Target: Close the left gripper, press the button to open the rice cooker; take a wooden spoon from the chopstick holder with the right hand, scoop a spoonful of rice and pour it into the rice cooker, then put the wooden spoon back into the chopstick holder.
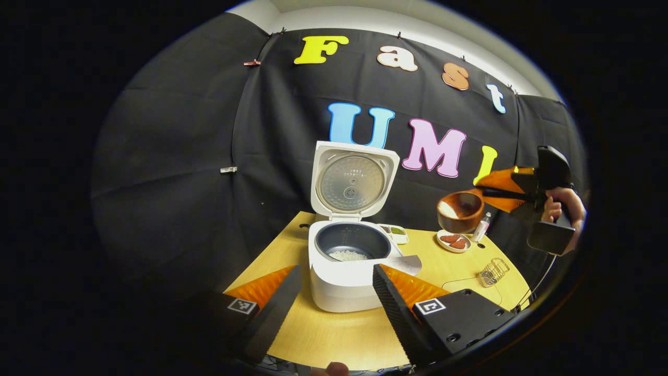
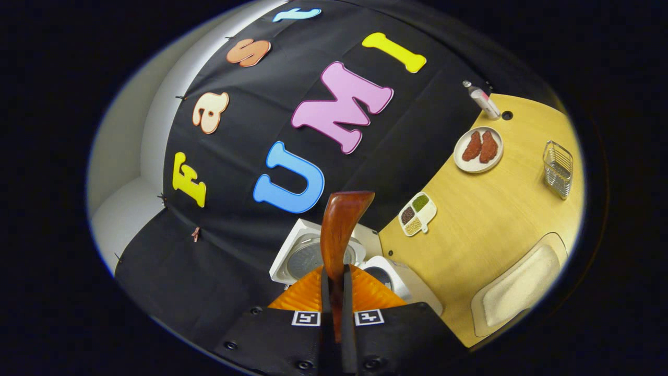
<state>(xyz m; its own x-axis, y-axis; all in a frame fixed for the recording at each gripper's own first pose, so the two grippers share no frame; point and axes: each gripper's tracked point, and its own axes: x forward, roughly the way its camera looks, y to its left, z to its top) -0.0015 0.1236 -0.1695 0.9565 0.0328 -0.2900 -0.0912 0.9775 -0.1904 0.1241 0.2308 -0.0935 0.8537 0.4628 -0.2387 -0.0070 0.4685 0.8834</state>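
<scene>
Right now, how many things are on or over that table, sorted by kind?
Rice cooker: 1
Wooden spoon: 1
Dishes: 3, a plate of red pieces, a divided dish, a rice tray
Wire holder: 1
Bottle: 1
Total: 7

Tongs [image 2: 334, 284] clamped on wooden spoon [image 2: 339, 224]

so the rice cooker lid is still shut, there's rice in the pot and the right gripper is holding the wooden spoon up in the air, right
Not quite: the rice cooker lid stands open, upright behind the pot, as the left gripper view shows. The rest holds: rice lies in the pot, and the right gripper holds the wooden spoon up in the air.
</scene>
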